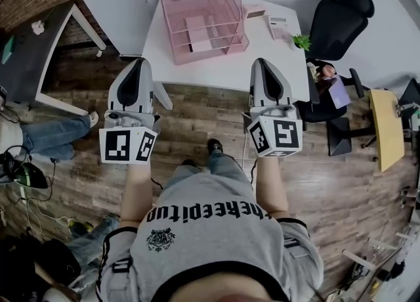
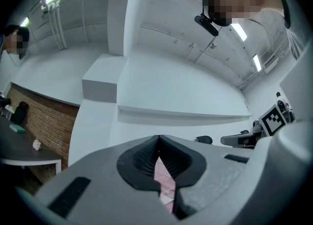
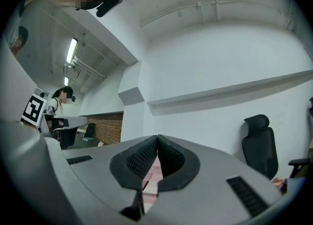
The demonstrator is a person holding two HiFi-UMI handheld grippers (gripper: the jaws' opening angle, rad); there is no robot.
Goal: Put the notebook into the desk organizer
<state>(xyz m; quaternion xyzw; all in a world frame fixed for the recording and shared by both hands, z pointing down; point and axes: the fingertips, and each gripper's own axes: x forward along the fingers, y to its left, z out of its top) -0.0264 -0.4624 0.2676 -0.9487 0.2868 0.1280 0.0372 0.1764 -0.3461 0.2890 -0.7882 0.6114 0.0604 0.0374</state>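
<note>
A pink wire desk organizer [image 1: 203, 12] stands on the white table [image 1: 164, 51] ahead of me. A pale flat notebook [image 1: 199, 29] lies inside one of its tiers. My left gripper [image 1: 138, 62] is held up over the table's near left edge, jaws together and empty. My right gripper [image 1: 262, 62] is level with it at the near right edge, also shut and holding nothing. In the left gripper view the left gripper [image 2: 158, 138] has its pads closed, with pink mesh [image 2: 164, 180] showing below them. The right gripper [image 3: 157, 137] looks the same, over pink mesh [image 3: 149, 175].
On the table's far right lie a small pink item [image 1: 254, 12], a white box [image 1: 279, 26] and a little green plant [image 1: 302, 41]. A black office chair [image 1: 341, 18] stands to the right, a dark desk [image 1: 33, 51] to the left, where a person in jeans [image 1: 46, 140] sits.
</note>
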